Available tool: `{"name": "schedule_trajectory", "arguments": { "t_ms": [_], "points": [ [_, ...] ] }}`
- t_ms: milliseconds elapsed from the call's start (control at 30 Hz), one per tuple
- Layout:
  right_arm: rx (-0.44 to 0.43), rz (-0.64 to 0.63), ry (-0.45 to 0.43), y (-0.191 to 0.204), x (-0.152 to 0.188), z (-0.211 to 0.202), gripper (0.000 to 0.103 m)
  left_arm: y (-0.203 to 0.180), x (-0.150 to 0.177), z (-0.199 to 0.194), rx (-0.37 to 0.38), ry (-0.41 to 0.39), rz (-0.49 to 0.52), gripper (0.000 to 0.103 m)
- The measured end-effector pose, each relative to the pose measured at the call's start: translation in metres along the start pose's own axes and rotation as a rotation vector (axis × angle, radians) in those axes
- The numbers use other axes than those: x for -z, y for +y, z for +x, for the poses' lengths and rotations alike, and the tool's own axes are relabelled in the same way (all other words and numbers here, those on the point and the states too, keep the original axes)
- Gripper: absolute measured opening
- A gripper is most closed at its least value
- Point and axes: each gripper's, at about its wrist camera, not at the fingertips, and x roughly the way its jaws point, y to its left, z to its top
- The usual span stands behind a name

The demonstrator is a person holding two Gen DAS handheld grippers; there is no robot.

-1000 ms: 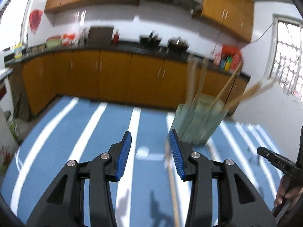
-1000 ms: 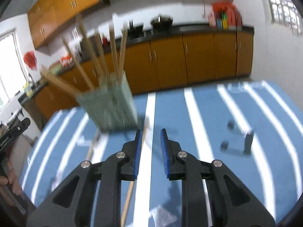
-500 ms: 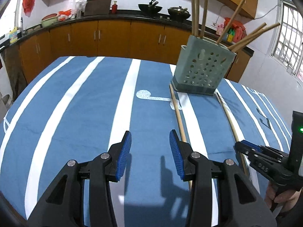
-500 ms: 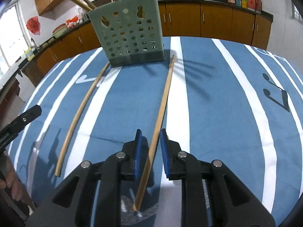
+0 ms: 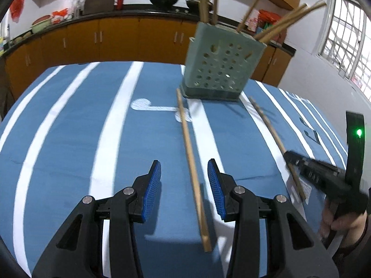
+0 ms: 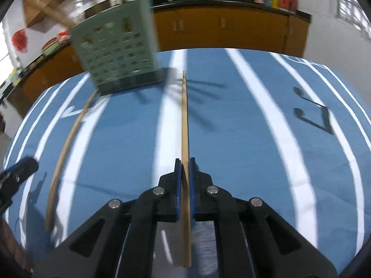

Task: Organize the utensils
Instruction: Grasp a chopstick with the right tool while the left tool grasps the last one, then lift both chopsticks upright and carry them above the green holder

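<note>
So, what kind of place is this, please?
Most likely a home kitchen. Orange-brown wooden cabinets run under a dark countertop carrying black woks. In front, a blue white-striped tablecloth holds a pale green perforated utensil holder with wooden chopsticks.

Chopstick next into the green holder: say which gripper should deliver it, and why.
Right. The right gripper is already shut on a chopstick that points toward the holder. The left gripper is open, straddling the other chopstick without gripping it.

Bright daylight from window [image 5: 345, 37]; fisheye edges warped; right view motion-blurred.
</note>
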Motion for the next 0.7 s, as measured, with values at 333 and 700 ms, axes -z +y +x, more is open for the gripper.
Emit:
{"name": "schedule_trajectory", "arguments": {
  "t_ms": [333, 700],
  "points": [
    [0.036, 0.104, -0.002, -0.044, -0.005, 0.000, 0.008, -0.015, 0.005, 0.029, -0.075, 0.084, 0.051, 0.027],
    [-0.021, -0.028, 0.002, -0.012, -0.008, 0.007, 0.008, 0.019, -0.014, 0.041, -0.187, 0.077, -0.017, 0.007]
  ]
}}
